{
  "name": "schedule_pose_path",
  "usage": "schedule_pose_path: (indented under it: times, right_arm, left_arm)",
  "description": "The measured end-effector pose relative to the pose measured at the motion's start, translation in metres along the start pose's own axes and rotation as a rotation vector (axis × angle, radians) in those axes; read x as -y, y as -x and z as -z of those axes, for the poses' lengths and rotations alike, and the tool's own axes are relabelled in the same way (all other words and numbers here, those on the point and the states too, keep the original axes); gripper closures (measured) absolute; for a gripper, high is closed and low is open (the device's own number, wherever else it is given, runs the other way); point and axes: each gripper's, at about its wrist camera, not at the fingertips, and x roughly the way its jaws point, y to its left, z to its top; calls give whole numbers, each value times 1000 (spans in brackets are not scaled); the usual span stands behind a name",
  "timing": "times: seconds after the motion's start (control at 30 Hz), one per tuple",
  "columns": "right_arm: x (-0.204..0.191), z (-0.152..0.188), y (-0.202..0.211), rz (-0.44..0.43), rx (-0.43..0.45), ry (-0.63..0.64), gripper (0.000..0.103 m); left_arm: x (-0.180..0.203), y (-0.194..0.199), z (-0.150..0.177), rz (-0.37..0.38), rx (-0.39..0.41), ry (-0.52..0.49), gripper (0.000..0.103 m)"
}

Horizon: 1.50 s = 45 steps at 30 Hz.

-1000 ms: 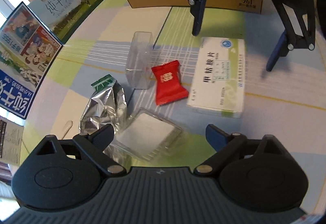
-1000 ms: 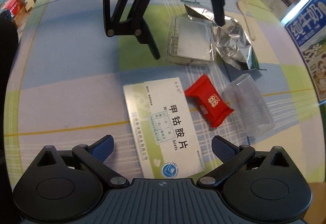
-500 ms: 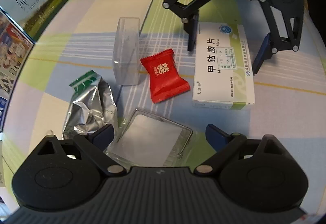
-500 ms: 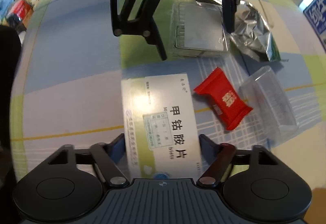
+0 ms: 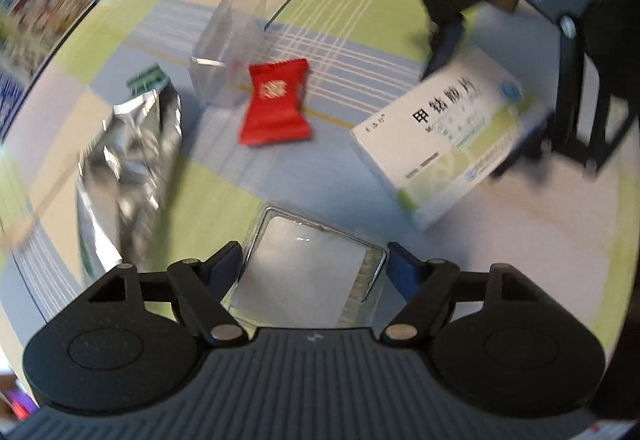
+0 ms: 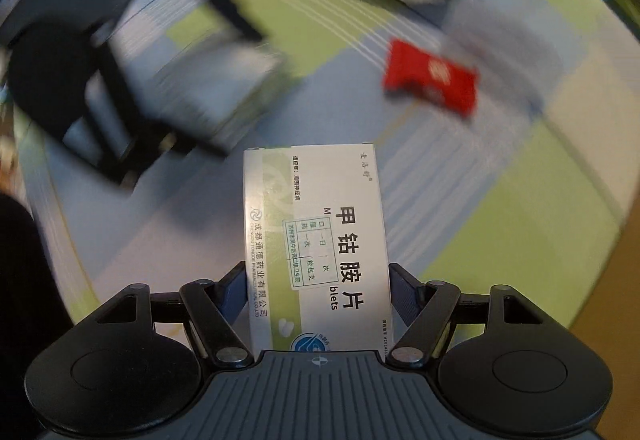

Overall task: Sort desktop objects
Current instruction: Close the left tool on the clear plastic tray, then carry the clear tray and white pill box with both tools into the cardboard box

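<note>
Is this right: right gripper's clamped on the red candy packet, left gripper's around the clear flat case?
Not quite. The right gripper is clamped on the white medicine box, as the right wrist view shows; the red candy packet lies loose on the table. The left gripper is indeed around the clear flat case.

A white-and-green medicine box (image 6: pixel 316 248) with black Chinese lettering sits lengthwise at the lower centre of the right wrist view. In the left wrist view it appears tilted at centre right (image 5: pixel 444 132). A red candy packet (image 5: pixel 276 106) lies mid-frame, a clear plastic box (image 5: pixel 230 48) just above it, a crumpled silver foil bag (image 5: pixel 128 168) at left, and a flat clear case (image 5: pixel 308 272) at bottom centre.
</note>
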Motion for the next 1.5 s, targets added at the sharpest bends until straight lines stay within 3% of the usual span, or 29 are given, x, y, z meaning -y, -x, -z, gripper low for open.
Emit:
schedule_pose_path:
  times: [0.17, 0.3, 0.53, 0.63, 0.83, 0.93, 1.37, 1.5]
  right_arm:
    - [-11, 28, 10, 15, 46, -123, 34]
    - [-28, 46, 14, 57, 104, -131, 26]
    - [-37, 76, 14, 63, 228, -222, 22]
    - [-34, 82, 10, 47, 265, -251, 22]
    - [-40, 82, 11, 72, 305, -244, 23]
    - [-43, 82, 8, 103, 323, -222, 33]
    - [-53, 100, 41, 158, 432, -312, 34]
    - [-58, 108, 57, 167, 469, -330, 34]
  left_arm:
    - [36, 16, 16, 26, 20, 86, 28]
    - [56, 23, 31, 39, 66, 36, 20]
    - [57, 22, 39, 64, 107, -10, 19]
    - [55, 20, 40, 79, 116, -15, 22]
    - [55, 20, 44, 77, 134, 12, 36]
    - [57, 22, 46, 63, 135, 46, 37]
    - [69, 52, 53, -28, 204, 341, 38]
    - [74, 66, 50, -45, 241, 389, 38]
